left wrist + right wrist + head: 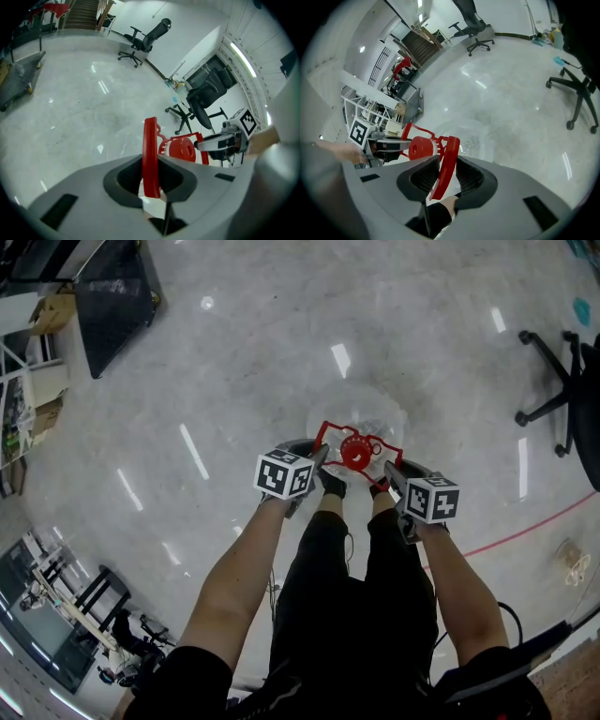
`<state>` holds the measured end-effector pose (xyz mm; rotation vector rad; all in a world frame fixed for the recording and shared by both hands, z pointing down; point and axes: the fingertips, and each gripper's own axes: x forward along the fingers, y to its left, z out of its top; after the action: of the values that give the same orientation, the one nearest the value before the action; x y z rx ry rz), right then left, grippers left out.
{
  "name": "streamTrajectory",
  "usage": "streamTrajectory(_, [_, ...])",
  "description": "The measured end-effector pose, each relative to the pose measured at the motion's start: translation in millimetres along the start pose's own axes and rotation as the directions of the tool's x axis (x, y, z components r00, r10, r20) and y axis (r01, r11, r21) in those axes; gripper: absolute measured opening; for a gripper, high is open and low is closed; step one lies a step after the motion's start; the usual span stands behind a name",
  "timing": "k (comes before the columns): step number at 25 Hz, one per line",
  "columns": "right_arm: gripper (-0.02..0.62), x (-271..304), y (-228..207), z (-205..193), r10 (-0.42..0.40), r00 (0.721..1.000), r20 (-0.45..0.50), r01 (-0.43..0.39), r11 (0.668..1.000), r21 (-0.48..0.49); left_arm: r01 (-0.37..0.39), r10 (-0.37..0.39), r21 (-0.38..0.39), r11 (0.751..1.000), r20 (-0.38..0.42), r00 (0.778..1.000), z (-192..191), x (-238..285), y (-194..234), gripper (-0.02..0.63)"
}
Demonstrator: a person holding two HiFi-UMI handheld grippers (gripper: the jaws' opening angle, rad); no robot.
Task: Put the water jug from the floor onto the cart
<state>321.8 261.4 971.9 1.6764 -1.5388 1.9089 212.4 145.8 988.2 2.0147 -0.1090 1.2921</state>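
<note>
The clear jug stood on the floor at 12 o'clock from the person's feet, with its red cap on (what it held could not be told). The left tongs were pinched narrow on its red handle. The right tongs clamped the handle's other bar, set wider. The right gripper view showed the jug's see-through body, while the left gripper view showed only cap and handle. The cart lay well apart at 10 o'clock in the head view.

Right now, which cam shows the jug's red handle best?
Head view: the whole red handle frames the cap, with the left gripper and right gripper on either side. Left gripper view shows one bar edge-on between its jaws; right gripper view shows the opposite bar likewise.
</note>
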Motion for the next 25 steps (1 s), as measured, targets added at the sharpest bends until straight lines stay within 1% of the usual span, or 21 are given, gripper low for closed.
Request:
streamTrajectory(3, [0.100,-6.0,4.2,3.4,0.005,1.000,0.021,-0.006,1.000,0.010,0.027,-0.027,-0.041,0.999,0.001,1.000,-4.5,-0.8,-7.2,0.061])
streamTrajectory(6, [0.097,-13.4,21.2,10.5,0.007,1.000,0.029,-0.007,1.000,-0.001,0.029,-0.028,-0.076,0.997,0.009,1.000,-7.9,-9.4,-15.2,0.061])
streamTrajectory(9, [0.095,-29.0,41.0,28.4,0.029,0.999,0.045,-0.028,1.000,-0.009,0.035,-0.028,-0.115,0.993,0.060,0.998,0.9,-30.6,-23.3,0.061])
streamTrajectory(11, [0.094,-46.9,56.1,46.3,0.059,0.997,0.055,-0.057,0.998,-0.039,0.050,-0.036,-0.126,0.991,0.114,0.993,14.6,-52.7,-33.0,0.061])
streamTrajectory(14, [0.094,-80.0,91.3,75.5,0.099,0.994,0.048,-0.094,0.990,-0.106,0.061,-0.035,-0.133,0.989,0.192,0.981,41.1,-100.2,-48.0,0.061])
streamTrajectory(20, [0.094,-157.0,164.3,128.8,0.133,0.989,0.063,-0.116,0.968,-0.223,0.069,-0.022,-0.132,0.989,0.330,0.944,86.0,-200.0,-90.5,0.061])
streamTrajectory(25, [0.094,-209.7,225.7,156.3,0.182,0.979,0.091,-0.150,0.948,-0.280,0.033,0.012,-0.100,0.994,0.420,0.907,113.8,-281.1,-116.6,0.061])
